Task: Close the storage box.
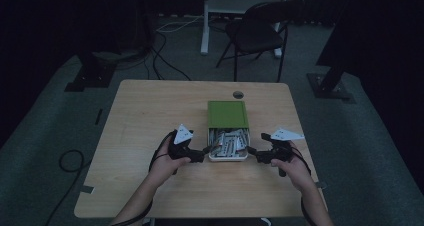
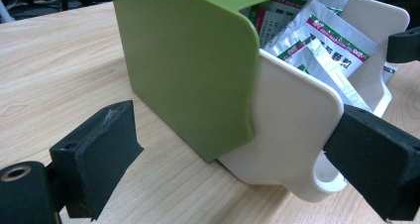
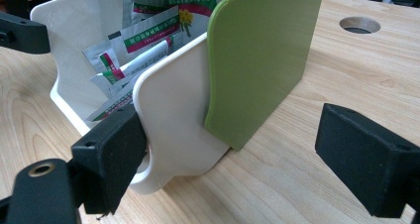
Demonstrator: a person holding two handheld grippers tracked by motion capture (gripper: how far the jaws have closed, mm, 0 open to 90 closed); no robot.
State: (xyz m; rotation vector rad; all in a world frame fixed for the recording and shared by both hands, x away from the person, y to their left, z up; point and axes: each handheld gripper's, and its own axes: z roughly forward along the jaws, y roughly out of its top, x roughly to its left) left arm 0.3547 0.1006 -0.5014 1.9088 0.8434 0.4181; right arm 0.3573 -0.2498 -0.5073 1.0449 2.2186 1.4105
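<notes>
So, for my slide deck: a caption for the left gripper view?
Open left claw beside a half-open green-and-white box of sachets.

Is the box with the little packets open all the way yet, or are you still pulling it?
Partly done. The cream plastic drawer already sticks out of the green plastic sleeve, so the foil packets show. In hand: the left tool and right tool sit open at the drawer's two front corners, not clamped on it. Left: the drawer's back half sits inside the sleeve.
</notes>
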